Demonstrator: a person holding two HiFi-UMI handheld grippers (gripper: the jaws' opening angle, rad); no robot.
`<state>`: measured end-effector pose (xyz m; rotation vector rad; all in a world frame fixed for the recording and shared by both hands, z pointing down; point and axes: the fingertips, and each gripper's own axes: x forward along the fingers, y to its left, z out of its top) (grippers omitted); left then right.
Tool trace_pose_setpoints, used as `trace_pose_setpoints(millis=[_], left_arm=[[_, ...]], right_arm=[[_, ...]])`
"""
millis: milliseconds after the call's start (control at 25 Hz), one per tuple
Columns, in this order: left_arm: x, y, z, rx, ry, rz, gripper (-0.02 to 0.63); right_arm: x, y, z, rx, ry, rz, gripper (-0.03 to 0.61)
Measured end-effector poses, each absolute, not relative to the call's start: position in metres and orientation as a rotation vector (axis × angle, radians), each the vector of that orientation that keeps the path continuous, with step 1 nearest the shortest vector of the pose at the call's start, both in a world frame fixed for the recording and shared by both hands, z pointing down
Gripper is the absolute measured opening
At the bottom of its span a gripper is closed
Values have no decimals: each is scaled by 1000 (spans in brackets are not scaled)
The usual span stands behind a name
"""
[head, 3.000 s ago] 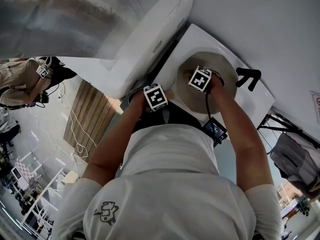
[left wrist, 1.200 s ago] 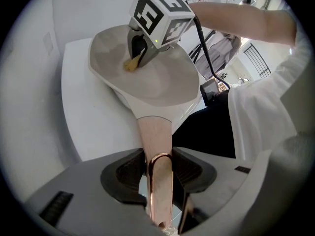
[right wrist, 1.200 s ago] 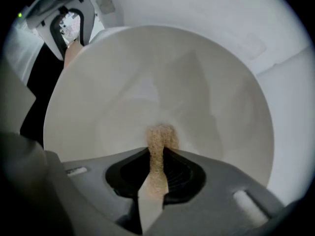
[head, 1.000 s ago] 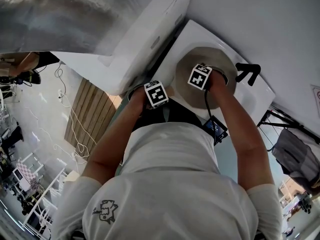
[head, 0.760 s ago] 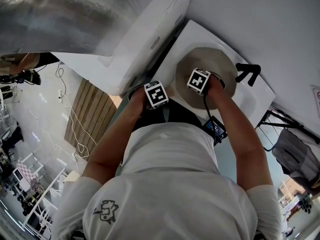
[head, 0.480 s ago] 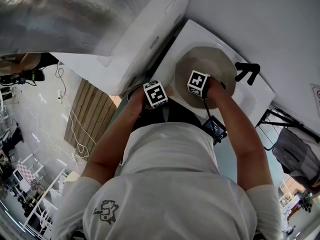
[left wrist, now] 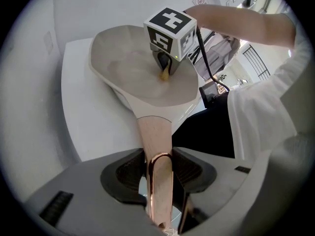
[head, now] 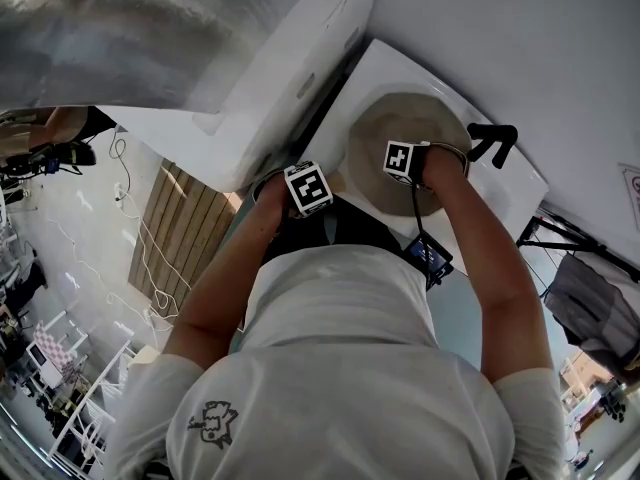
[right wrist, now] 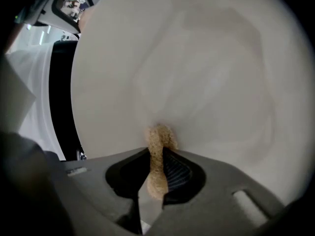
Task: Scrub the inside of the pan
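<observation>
A beige pan (head: 385, 138) (left wrist: 128, 68) rests on a white surface (head: 510, 193). Its pale wooden handle (left wrist: 155, 146) runs back into my left gripper (left wrist: 158, 181), which is shut on it. My right gripper (right wrist: 157, 156) (head: 408, 160) (left wrist: 167, 33) is inside the pan, shut on a tan scrubbing sponge (right wrist: 156, 154) (left wrist: 164, 73). The sponge's tip presses against the pan's inner surface (right wrist: 197, 73). In the head view both marker cubes show, the left one (head: 308, 188) by the pan's near rim.
A black faucet-like fixture (head: 492, 140) stands right of the pan. A white raised lid or ledge (head: 290, 88) runs along the left. A small black device (head: 428, 256) hangs on a cable from the right gripper. Wooden flooring (head: 180, 238) lies below left.
My right gripper has slid with the sponge across the pan's inside, ending further right and toward the far side. The left gripper has held the handle nearly still.
</observation>
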<state>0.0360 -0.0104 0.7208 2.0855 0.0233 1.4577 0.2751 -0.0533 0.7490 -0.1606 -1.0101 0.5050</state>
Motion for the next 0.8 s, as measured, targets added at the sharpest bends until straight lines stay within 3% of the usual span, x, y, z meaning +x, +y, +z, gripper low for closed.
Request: trace_pose_setpoints(millis=[400,800], left_arm=[[37,-12,719,2095,4,1437,172],[34,-20,720,2145,-51,1446,171]], right_arm=[[274,-131,769,45,-1065,279,67],[209,-205,767,365,-1436,65,67]])
